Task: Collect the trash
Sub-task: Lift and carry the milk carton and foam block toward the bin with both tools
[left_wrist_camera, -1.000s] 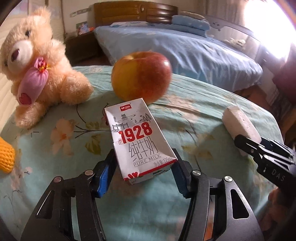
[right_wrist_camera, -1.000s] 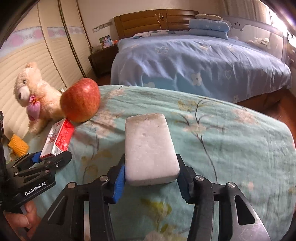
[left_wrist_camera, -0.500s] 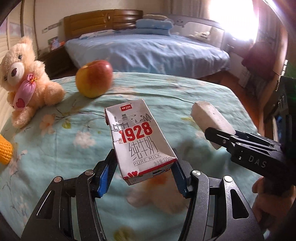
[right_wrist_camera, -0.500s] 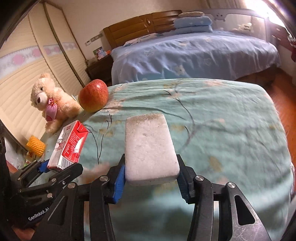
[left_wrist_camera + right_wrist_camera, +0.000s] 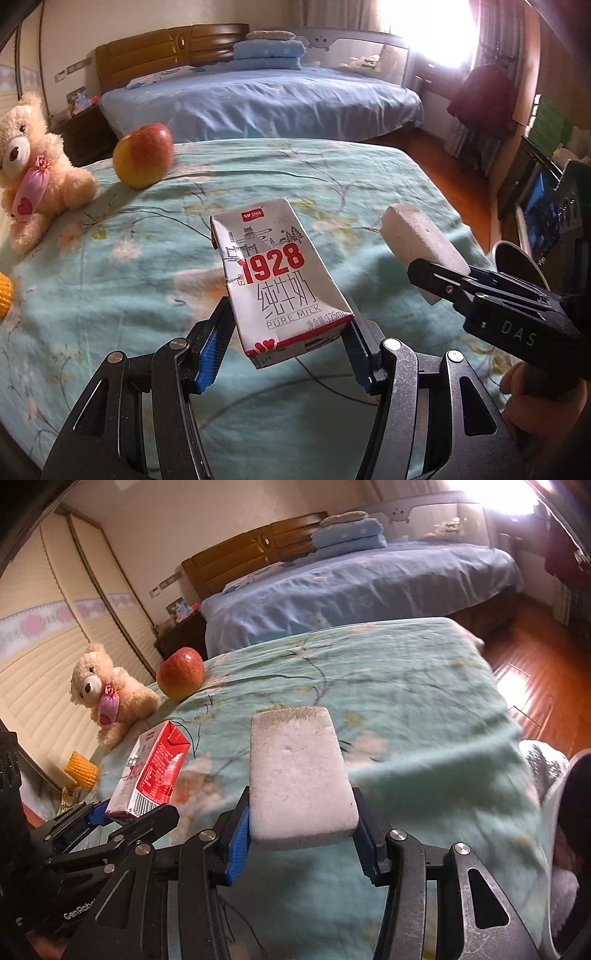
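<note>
Gripping a small milk carton [image 5: 284,284] between blue pads, the left tongs [image 5: 286,347] hold it clear above a table [image 5: 147,295] draped in a teal floral cloth. The carton, printed "1928" and "PURE MILK", tilts away from the tongs, its far end raised. To the right of these tongs, the right tongs [image 5: 301,832] are clamped on a white foam block [image 5: 301,775], its speckled far edge pointing out over the cloth; the hand [image 5: 532,387] carrying them shows at the lower right of the left wrist view. Seen from the right wrist, the carton [image 5: 151,771] hangs to the left of the block, red side panel facing the camera, with the left tongs [image 5: 122,818] beneath it.

Beyond both tongs, toward the far left edge of the table, a red and yellow apple [image 5: 143,155] rests on the cloth. Just left of it sits a cream teddy bear [image 5: 33,166] with a pink pouch at its neck. Nearer, at the left edge, lies a yellow knobbly object [image 5: 81,775]. Past the table stands a bed [image 5: 266,103] with blue covers, folded pillows and a wooden headboard [image 5: 162,51].
</note>
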`<state>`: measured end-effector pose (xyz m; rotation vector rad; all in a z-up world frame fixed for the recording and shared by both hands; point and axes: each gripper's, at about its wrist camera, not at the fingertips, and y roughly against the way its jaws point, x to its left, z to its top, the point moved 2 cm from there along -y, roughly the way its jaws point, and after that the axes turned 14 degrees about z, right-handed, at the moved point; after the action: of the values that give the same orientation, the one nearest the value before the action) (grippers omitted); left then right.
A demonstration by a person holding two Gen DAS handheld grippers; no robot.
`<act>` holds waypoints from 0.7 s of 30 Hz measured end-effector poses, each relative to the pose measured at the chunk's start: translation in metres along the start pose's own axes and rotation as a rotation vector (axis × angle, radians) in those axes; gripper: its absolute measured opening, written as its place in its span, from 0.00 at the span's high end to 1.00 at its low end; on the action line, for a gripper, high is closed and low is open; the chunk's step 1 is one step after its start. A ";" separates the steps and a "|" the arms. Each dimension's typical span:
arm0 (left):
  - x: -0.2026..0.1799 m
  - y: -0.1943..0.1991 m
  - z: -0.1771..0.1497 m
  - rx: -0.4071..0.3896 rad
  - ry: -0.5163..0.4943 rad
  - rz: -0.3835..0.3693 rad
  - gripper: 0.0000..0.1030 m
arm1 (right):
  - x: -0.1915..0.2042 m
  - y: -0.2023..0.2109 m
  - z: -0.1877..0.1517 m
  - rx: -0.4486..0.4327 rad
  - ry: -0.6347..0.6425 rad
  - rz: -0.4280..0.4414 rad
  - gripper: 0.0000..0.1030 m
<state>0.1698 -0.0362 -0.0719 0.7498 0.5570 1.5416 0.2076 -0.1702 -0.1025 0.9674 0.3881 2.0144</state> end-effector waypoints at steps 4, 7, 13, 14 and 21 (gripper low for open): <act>-0.009 0.004 -0.006 0.002 -0.011 -0.018 0.45 | -0.002 0.013 -0.008 -0.018 -0.005 -0.024 0.52; -0.012 0.001 -0.011 0.017 -0.018 -0.037 0.45 | -0.003 0.016 -0.013 -0.017 0.006 -0.054 0.52; -0.009 -0.011 -0.026 0.066 -0.026 -0.094 0.45 | -0.006 0.009 -0.017 0.008 0.008 -0.075 0.49; -0.009 -0.012 -0.029 0.071 -0.027 -0.101 0.45 | -0.006 0.011 -0.018 0.006 0.007 -0.071 0.48; 0.001 -0.009 -0.039 0.059 -0.023 -0.091 0.40 | -0.007 0.032 -0.032 -0.031 -0.004 -0.047 0.24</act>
<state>0.1468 -0.0306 -0.1046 0.7752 0.6138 1.4361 0.1680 -0.1922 -0.1083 0.9351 0.3734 1.9705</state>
